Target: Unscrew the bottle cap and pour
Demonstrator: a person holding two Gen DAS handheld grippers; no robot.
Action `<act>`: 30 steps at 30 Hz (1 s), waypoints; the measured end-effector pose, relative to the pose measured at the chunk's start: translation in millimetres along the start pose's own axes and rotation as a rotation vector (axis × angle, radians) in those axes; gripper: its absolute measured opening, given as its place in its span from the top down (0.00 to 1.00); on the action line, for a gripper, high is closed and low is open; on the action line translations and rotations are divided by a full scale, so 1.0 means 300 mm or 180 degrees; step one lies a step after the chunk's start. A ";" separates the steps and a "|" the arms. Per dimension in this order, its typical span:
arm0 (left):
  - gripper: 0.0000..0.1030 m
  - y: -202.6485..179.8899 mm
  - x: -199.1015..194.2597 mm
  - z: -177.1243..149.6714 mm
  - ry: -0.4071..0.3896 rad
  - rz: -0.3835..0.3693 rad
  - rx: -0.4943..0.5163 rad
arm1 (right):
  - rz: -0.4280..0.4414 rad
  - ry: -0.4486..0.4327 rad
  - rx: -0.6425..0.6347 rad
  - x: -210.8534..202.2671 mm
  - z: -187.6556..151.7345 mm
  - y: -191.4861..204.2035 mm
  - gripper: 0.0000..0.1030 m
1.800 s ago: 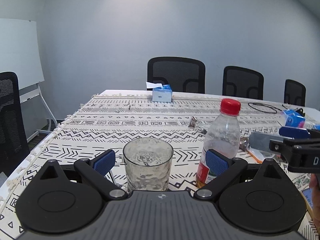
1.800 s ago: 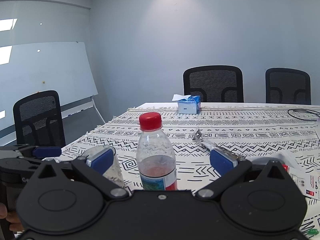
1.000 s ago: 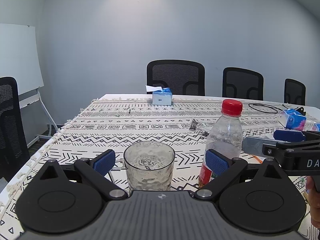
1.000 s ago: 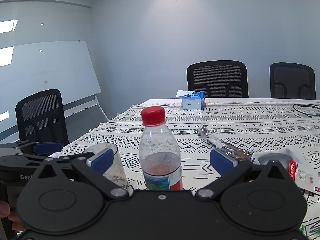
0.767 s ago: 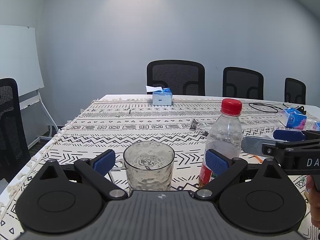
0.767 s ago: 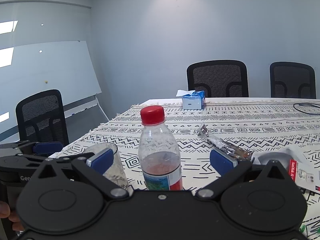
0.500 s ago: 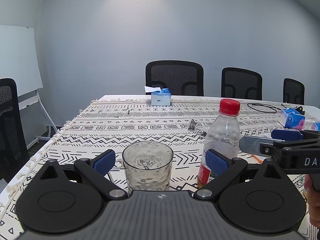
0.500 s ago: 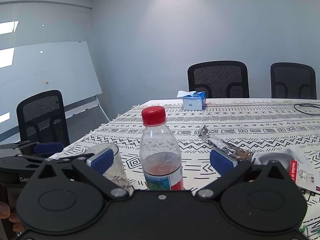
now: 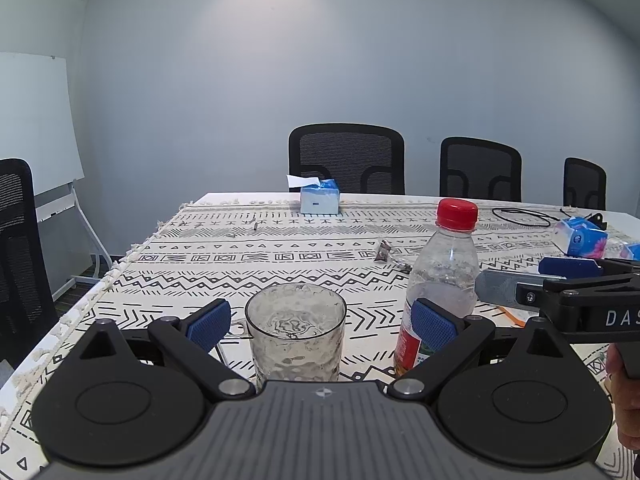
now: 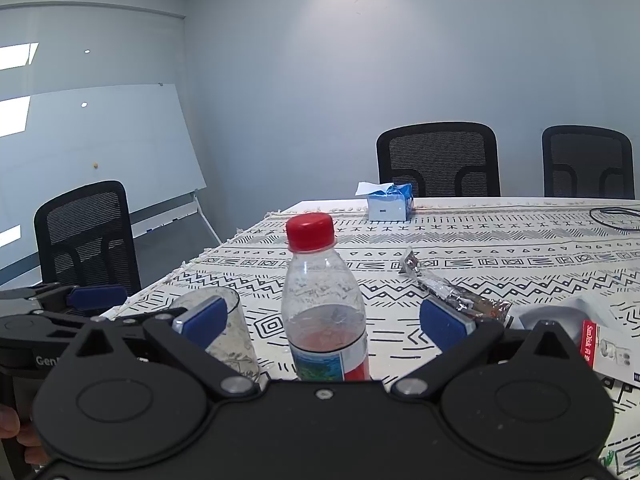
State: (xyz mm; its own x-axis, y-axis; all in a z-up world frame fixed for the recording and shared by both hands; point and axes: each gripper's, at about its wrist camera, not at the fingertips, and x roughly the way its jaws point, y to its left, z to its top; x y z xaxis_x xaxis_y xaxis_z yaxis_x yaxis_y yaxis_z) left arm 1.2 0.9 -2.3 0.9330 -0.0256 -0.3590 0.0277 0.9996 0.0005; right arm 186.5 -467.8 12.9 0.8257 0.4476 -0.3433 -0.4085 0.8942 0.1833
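On the patterned tablecloth point(image 9: 280, 264) the left gripper point(image 9: 322, 322) sits at the left, its 2 blue-padded fingers spread wide apart around a clear glass point(image 9: 295, 330) without touching it. Just right of the glass stands the bottle point(image 9: 442, 280) – upright, red cap point(image 9: 457, 213) screwed on, a little reddish liquid at the bottom. In the right wrist view the right gripper point(image 10: 323, 322) is also spread wide, the bottle point(image 10: 324, 308) standing between its pads, apart from both. Further right lie a foil wrapper point(image 10: 452, 292) and a white packet point(image 10: 608, 350); a tissue box point(image 9: 319, 198) sits at the far edge – 2 grippers, neither holding anything
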 end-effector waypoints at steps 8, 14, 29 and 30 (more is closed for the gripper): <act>0.05 0.003 0.001 0.003 -0.0006 0.0008 -0.0010 | 0.0003 -0.0015 -0.0004 0.001 -0.004 -0.004 0.00; 0.05 -0.001 -0.002 0.001 -0.0025 0.0029 -0.0003 | 0.0002 -0.0012 0.0008 0.005 -0.005 -0.007 0.00; 0.05 -0.036 0.004 0.014 -0.0153 -0.0116 0.0011 | 0.0041 -0.0134 0.0064 -0.024 0.000 -0.011 0.00; 0.05 -0.050 0.012 0.021 -0.0139 -0.0174 0.0062 | 0.0050 -0.0167 0.0084 -0.034 0.006 -0.017 0.00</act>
State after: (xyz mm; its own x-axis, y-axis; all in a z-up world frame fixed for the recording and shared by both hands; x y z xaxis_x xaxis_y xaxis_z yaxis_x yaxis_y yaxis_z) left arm 6.5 -14.4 2.1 0.9447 -0.0812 -0.3179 0.0857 0.9963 0.0003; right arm 180.9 -476.9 17.2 0.8389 0.4598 -0.2914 -0.4118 0.8861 0.2127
